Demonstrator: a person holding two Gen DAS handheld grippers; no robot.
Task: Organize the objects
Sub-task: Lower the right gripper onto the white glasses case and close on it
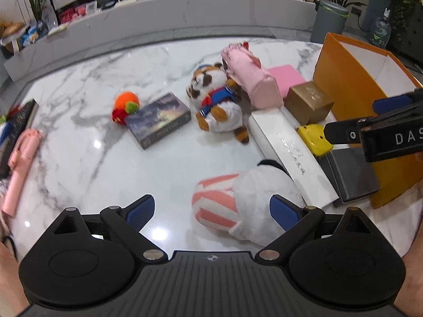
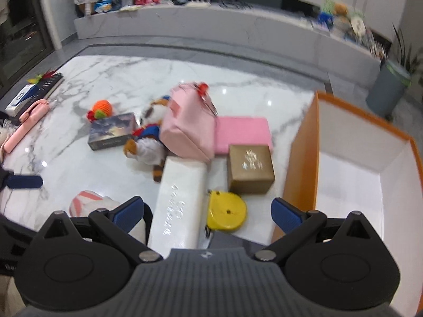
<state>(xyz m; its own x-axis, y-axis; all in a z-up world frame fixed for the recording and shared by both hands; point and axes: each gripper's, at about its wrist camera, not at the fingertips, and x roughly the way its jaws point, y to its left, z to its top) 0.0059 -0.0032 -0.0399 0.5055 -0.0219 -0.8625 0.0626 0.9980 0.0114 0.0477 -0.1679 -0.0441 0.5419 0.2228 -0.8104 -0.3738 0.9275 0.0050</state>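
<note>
Left gripper [image 1: 211,211] hangs wide apart over the marble table [image 1: 79,158], a white plush [image 1: 253,198] with pink stripes between its fingers; orange box [image 1: 349,92] sits far right.

Tape measure [image 2: 226,214] between long box [image 2: 179,203] and open carton [image 2: 351,169], small box [image 2: 250,168] just behind.

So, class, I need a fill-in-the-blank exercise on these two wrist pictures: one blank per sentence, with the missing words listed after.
1. The big orange box with white inside walls holds ____.
2. The yellow tape measure lies between the long white box and the ____ box.
3. Both the left gripper and the right gripper are ____.
4. The raccoon plush lies beside a ____ pouch.

Missing words: nothing; orange; open; pink
</note>
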